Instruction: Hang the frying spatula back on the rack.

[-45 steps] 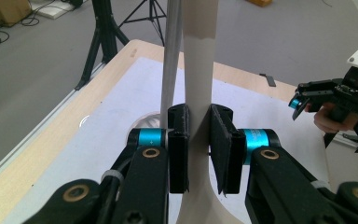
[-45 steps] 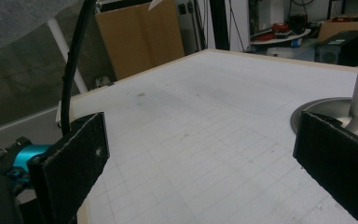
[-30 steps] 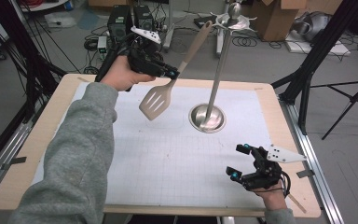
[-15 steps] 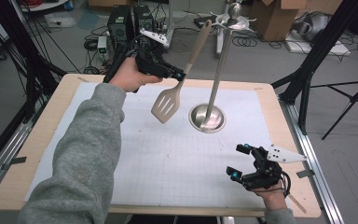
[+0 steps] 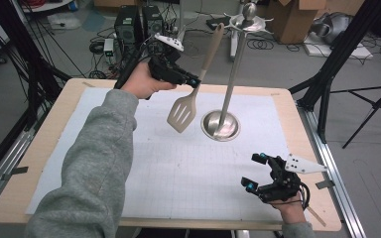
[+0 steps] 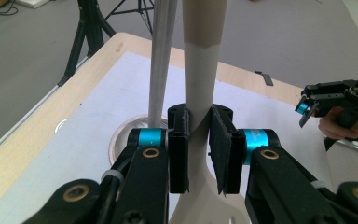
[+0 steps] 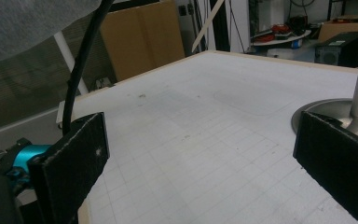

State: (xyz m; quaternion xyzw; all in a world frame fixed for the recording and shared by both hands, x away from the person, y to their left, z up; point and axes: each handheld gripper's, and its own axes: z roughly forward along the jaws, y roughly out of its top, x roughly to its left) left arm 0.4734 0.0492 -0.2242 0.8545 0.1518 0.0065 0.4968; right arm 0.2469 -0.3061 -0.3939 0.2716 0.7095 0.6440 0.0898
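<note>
Presently the left claw [image 5: 194, 82] grips the beige slotted spatula [image 5: 182, 113] by its handle, blade hanging below it, just beside the utensil stand [image 5: 221, 124], while the right claw [image 5: 255, 171] rests open, holding nothing, on the counter [image 5: 49, 144].

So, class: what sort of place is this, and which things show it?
Probably a lab or workshop: tangled black cables on the grey floor, brown cardboard boxes, black tripod legs beside the wooden table.

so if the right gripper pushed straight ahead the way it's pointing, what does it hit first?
Probably the round steel base of the utensil stand: it sits ahead between the open right gripper jaws, toward the right-hand one. Depth is unclear; before it lies bare white gridded mat.
</note>
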